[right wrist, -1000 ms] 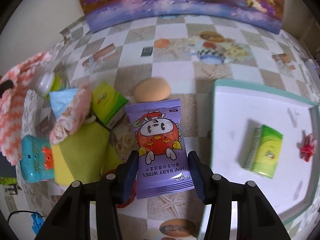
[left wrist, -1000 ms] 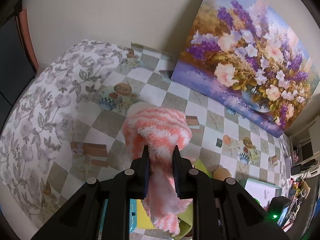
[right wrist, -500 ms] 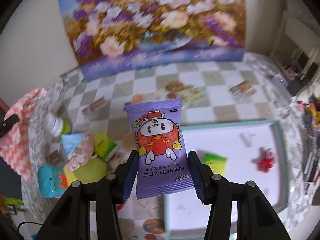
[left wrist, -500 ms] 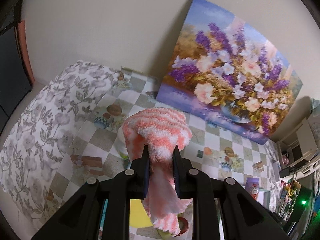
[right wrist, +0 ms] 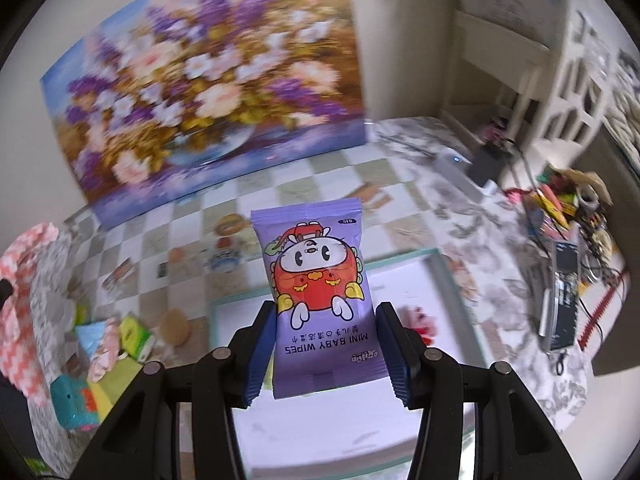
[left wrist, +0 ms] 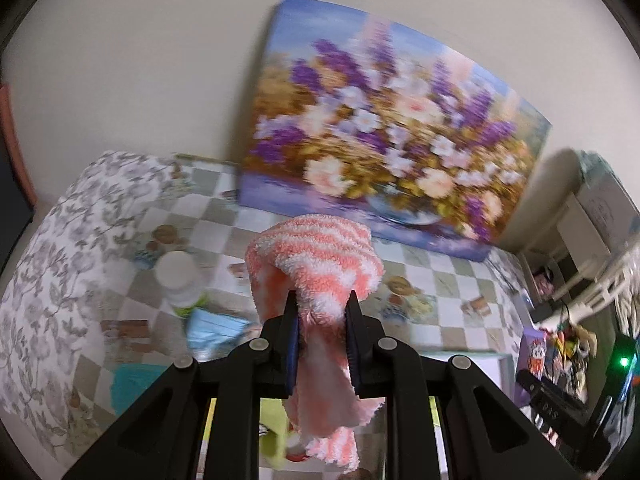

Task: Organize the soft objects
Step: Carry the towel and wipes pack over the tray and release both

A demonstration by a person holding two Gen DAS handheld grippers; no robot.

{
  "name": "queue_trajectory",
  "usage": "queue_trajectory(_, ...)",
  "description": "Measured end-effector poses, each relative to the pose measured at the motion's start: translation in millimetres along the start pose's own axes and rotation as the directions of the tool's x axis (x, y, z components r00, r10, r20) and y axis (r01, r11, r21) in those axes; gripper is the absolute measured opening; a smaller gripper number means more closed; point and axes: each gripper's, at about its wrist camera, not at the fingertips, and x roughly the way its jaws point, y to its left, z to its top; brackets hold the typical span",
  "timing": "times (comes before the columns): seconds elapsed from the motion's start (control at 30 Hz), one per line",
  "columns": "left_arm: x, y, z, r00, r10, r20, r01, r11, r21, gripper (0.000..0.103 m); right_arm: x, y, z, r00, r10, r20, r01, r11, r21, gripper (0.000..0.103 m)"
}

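My left gripper (left wrist: 321,302) is shut on a fluffy pink-and-white striped cloth (left wrist: 316,262), which bulges above the fingers and hangs below them, well above the table. The same cloth (right wrist: 22,280) shows at the left edge of the right wrist view. My right gripper (right wrist: 325,316) is shut on a purple pack of mini baby wipes (right wrist: 318,288), held upright over a white tray with a teal rim (right wrist: 438,264). A small red item (right wrist: 420,320) lies in the tray, partly hidden by a finger.
A pile at the table's left holds a white-capped bottle (left wrist: 180,276), a blue pack (left wrist: 212,328), a teal toy (right wrist: 74,404), a green tissue pack (right wrist: 134,334) and a tan egg-shaped thing (right wrist: 175,326). A flower painting (right wrist: 200,76) leans at the back. Cluttered desk items (right wrist: 568,264) lie right.
Both grippers have risen with their loads; the table and tray now look smaller and farther below. The right view has swung up toward the painting and the shelves.
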Motion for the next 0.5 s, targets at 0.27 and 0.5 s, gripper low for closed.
queue_trajectory(0.27,13,-72,-18,0.996,-0.066,-0.065,0.074,0.988,0.138,0.021,-1,-52,4,0.998,-0.056,-0.001,0.056,0.995,0.085,0.053)
queue_trajectory(0.5,39,-132,-50,0.978,-0.112,-0.174,0.152,0.960,0.236,0.021,10,-90,2,0.997,-0.074,-0.029,0.077,0.985,0.157,0.053)
